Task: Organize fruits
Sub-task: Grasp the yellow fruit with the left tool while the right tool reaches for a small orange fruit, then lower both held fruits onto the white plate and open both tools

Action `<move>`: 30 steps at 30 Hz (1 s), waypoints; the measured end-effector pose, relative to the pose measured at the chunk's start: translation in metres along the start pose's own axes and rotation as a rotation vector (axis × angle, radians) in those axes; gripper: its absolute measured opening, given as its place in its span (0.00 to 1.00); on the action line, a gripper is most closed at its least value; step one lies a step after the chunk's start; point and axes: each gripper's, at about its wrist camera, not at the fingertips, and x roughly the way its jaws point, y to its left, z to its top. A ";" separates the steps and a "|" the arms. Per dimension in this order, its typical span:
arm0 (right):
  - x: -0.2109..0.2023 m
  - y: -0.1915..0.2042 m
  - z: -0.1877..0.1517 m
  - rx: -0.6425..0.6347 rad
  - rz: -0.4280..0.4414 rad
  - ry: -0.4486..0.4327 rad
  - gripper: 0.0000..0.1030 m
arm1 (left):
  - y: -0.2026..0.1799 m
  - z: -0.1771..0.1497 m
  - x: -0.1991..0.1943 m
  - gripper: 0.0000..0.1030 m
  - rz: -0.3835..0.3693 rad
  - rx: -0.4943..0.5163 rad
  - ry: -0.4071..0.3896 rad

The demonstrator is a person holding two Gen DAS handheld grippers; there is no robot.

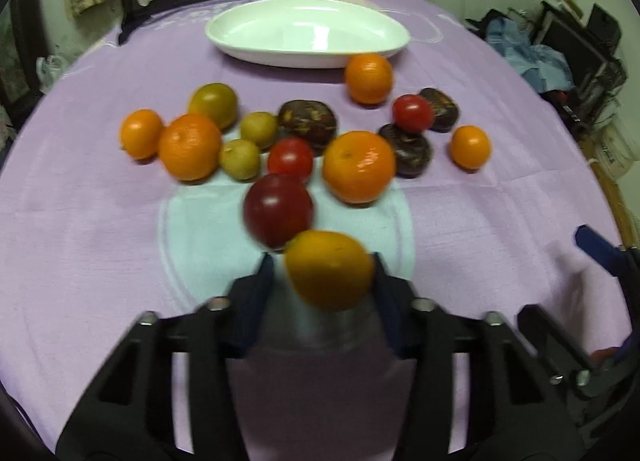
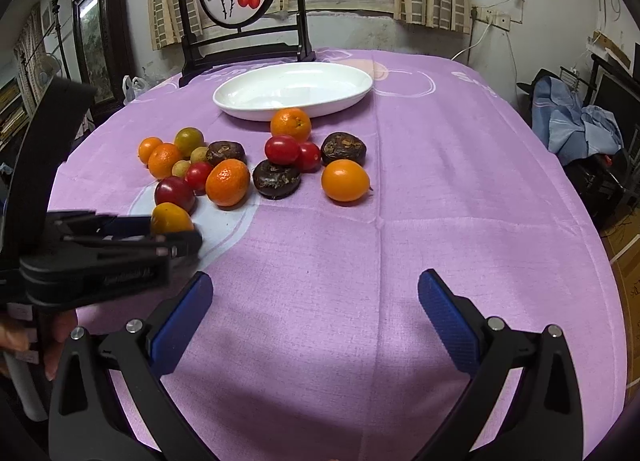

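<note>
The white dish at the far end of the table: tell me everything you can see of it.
The white dish is a shallow oval, glossy like glazed ceramic or plastic, with a low raised rim. It sits flat on the purple tablecloth and holds no fruit. An orange lies just in front of its near rim; whether they touch is unclear. A dark wooden stand rises behind it. Neither gripper is near it.
</note>
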 end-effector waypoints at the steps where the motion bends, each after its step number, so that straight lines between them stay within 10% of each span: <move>1: 0.000 0.000 0.000 -0.003 -0.001 0.003 0.99 | 0.002 0.000 0.000 0.40 -0.005 -0.006 0.001; 16: 0.053 -0.021 0.047 -0.053 -0.045 0.113 0.99 | 0.042 -0.016 -0.040 0.40 -0.038 0.001 -0.073; 30: 0.099 -0.022 0.070 -0.074 0.005 0.165 0.40 | 0.071 -0.012 -0.039 0.40 -0.053 -0.024 -0.069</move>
